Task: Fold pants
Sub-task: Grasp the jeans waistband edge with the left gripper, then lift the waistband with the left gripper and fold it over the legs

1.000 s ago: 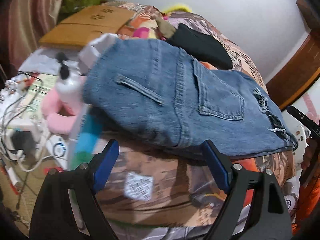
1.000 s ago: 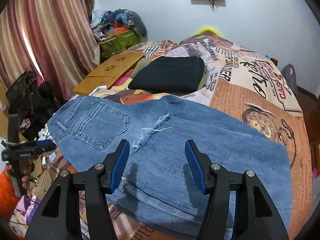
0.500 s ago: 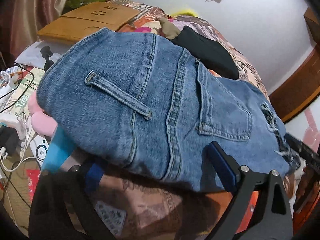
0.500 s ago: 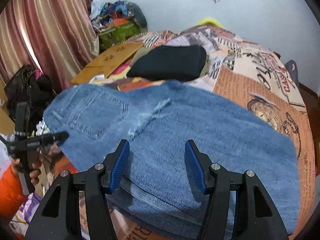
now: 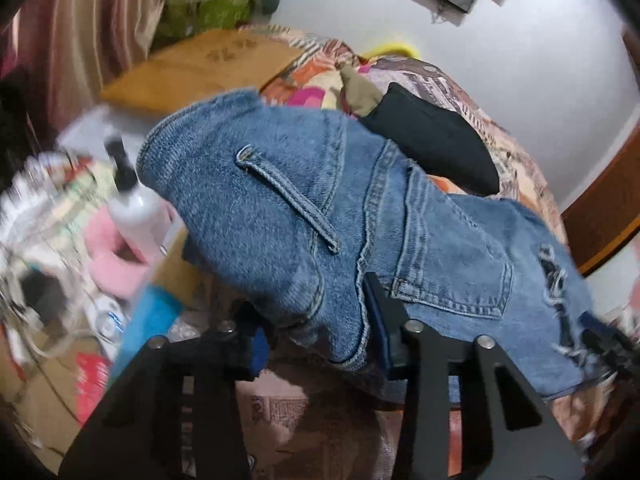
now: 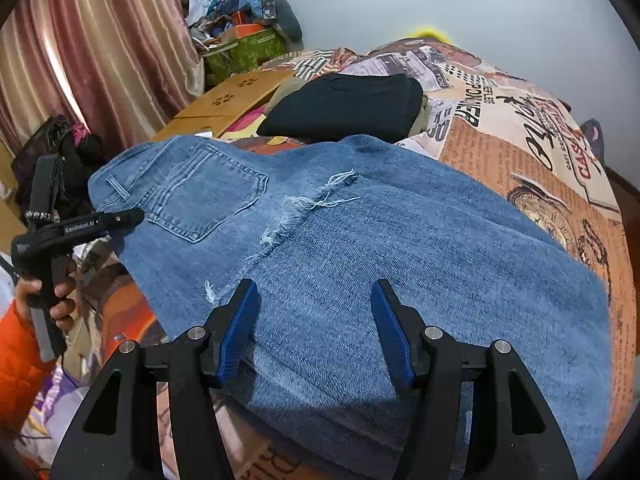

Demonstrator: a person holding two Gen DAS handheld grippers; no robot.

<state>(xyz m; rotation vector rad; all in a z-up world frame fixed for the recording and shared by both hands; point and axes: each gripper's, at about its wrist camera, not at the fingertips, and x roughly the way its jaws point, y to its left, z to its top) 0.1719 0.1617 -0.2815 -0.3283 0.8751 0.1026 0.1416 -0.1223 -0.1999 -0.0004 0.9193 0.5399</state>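
Now left gripper (image 5: 320, 332) pinches waistband of faded blue ripped denim jeans (image 6: 360, 260); right gripper (image 6: 316, 332) gapes wide. Heavy, floppy cloth; grab thick hem w/ right.

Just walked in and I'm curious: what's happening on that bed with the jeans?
A person with a handheld gripper in each hand is folding jeans on the bed. The left gripper is clamped on the waistband end, bunching the denim. The right gripper hangs open over the leg part, gripping nothing. Folded black clothing lies farther back.
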